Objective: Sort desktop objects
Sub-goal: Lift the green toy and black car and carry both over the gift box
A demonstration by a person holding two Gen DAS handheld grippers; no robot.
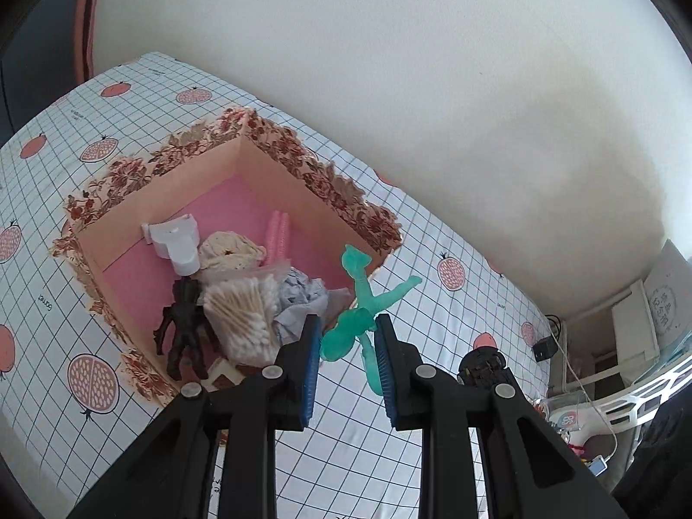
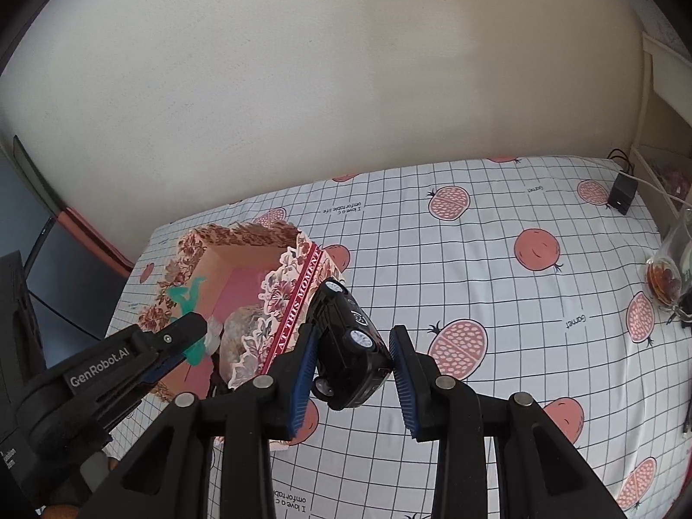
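My left gripper (image 1: 348, 326) is shut on a translucent green toy figure (image 1: 361, 292) and holds it in the air at the near right corner of the floral cardboard box (image 1: 277, 142). The same green toy figure (image 2: 188, 298) and the left gripper (image 2: 190, 337) show at the left of the right wrist view, over the floral cardboard box (image 2: 281, 298). My right gripper (image 2: 352, 339) is shut on a black toy car (image 2: 346, 337) with white wheels, tilted on its side, just right of the box. The car (image 1: 480, 361) also peeks out behind my left gripper's right finger.
In the box lie a bag of cotton swabs (image 1: 244, 315), a black figure (image 1: 184, 331), a white plastic piece (image 1: 175, 242), crumpled paper (image 1: 298, 298) and a pink item (image 1: 277, 235). The checked tablecloth (image 2: 475, 259) with a fruit print covers the table. A black adapter (image 2: 623, 192) and a glass object (image 2: 666, 281) sit at the right edge.
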